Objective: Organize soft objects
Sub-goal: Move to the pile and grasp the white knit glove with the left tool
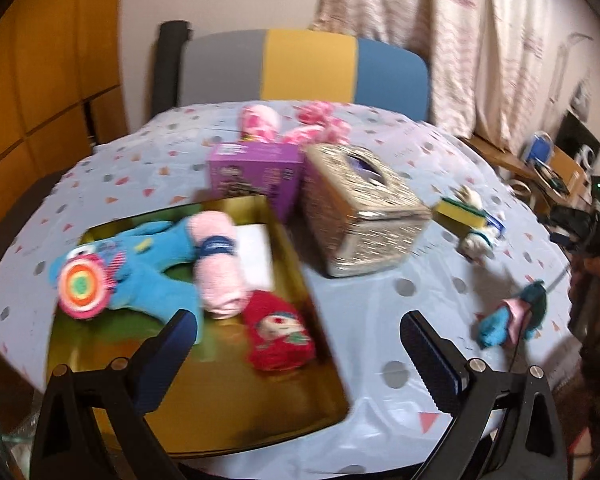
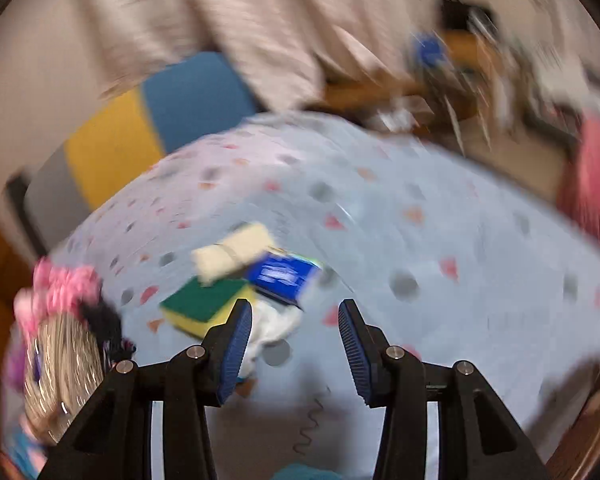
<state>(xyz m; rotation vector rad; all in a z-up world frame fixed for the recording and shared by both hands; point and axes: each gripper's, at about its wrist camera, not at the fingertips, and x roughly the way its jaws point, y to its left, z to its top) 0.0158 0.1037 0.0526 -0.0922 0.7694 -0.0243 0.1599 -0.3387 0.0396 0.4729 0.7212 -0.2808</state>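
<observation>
Left wrist view: your left gripper hangs over the gold tray, jaws apart, nothing between, prob. done dropping. Tray holds 3 soft items: blue plush, pink roll, red sock. Right gripper is apart & empty too, aimed at 1 sponge plus white cloths on the tablecloth; likely next pick.

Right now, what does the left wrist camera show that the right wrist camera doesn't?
Only the left wrist view shows the gold tray holding a blue plush toy, a pink roll and a red sock, plus the purple box.

Only the right wrist view shows a blue packet.

Both show the sponge, the tissue box and the chair.
</observation>
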